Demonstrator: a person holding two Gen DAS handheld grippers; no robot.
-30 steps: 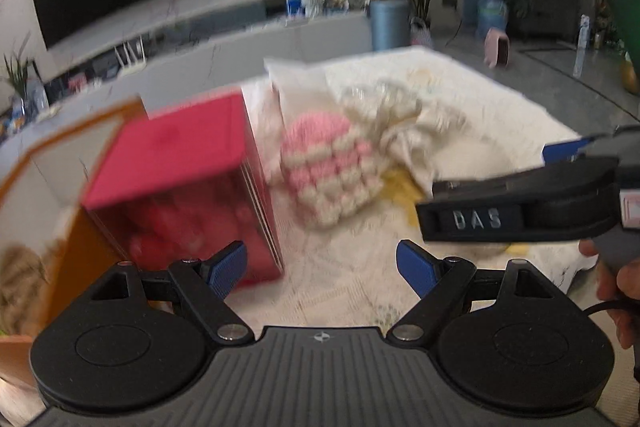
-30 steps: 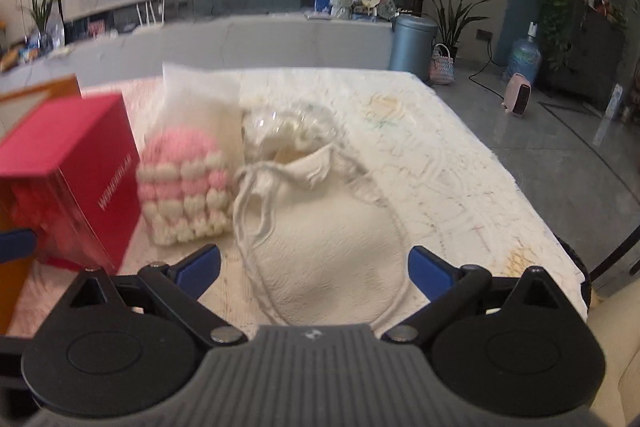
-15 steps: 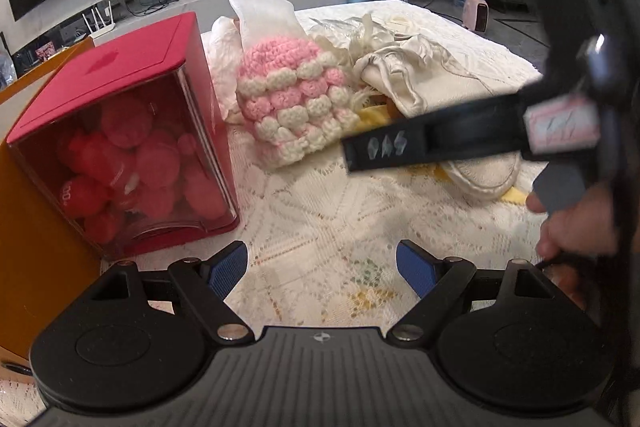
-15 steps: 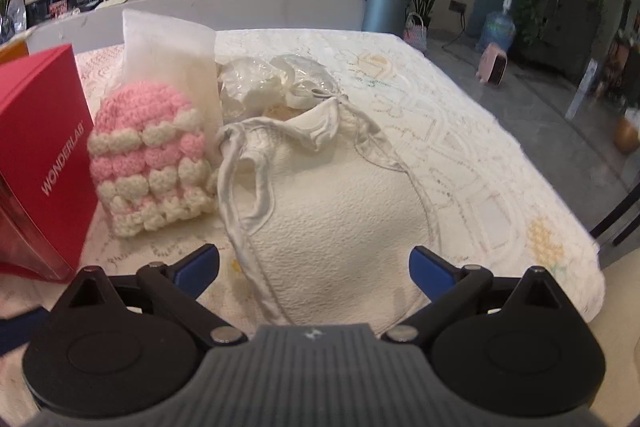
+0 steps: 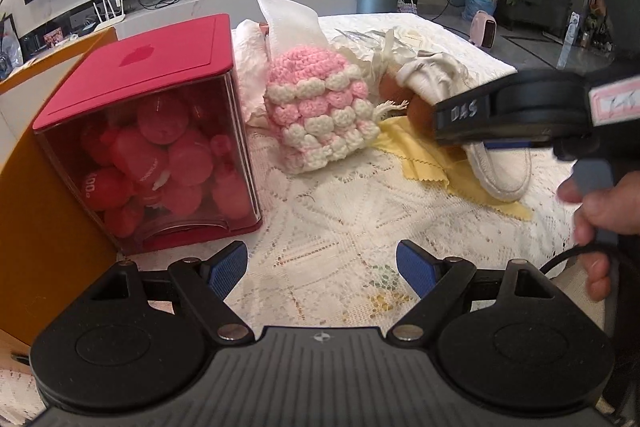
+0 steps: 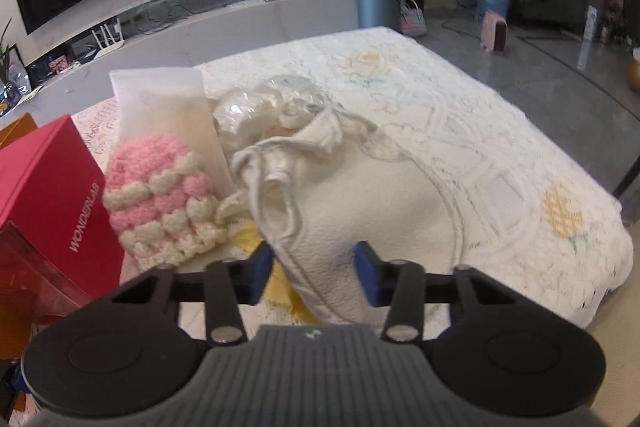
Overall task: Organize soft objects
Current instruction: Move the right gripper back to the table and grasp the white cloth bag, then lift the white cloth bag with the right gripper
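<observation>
The right claw (image 6: 314, 269) is closing, with the near edge of one cream quilted fabric pouch (image 6: 360, 219) between its two blue pads (image 6: 262, 265); whether the pads already press the fabric cannot be told. In the left wrist view the same claw reaches in from 3 o'clock, carried by one hand (image 5: 600, 211).

The left claw (image 5: 322, 269) stands wide apart over bare lace with nothing between its two blue pads (image 5: 224, 269).

Item count on the table (image 6: 500, 131), which carries one white lace cloth:

1. One pink-and-white crocheted knit hat (image 5: 320, 111), at 12 o'clock from the left claw and at 10 o'clock from the right claw, lying just beside the pouch.
2. One cream quilted fabric pouch, with its drawstring end pointing toward 12 o'clock.
3. One yellow cloth with a zigzag edge (image 5: 424, 155), lying flat and partly under the pouch.
4. One white flat fabric bag (image 6: 168, 107), upright behind the hat.
5. One crumpled clear plastic wrapper (image 6: 272, 103), behind the pouch at 12 o'clock.
6. One red-lidded clear plastic box (image 5: 148, 139), filled with red rounded items whose number cannot be counted, at 10 o'clock from the left claw, near the hat.
7. One orange box (image 5: 36, 227), against the red-lidded box at 9 o'clock.
</observation>
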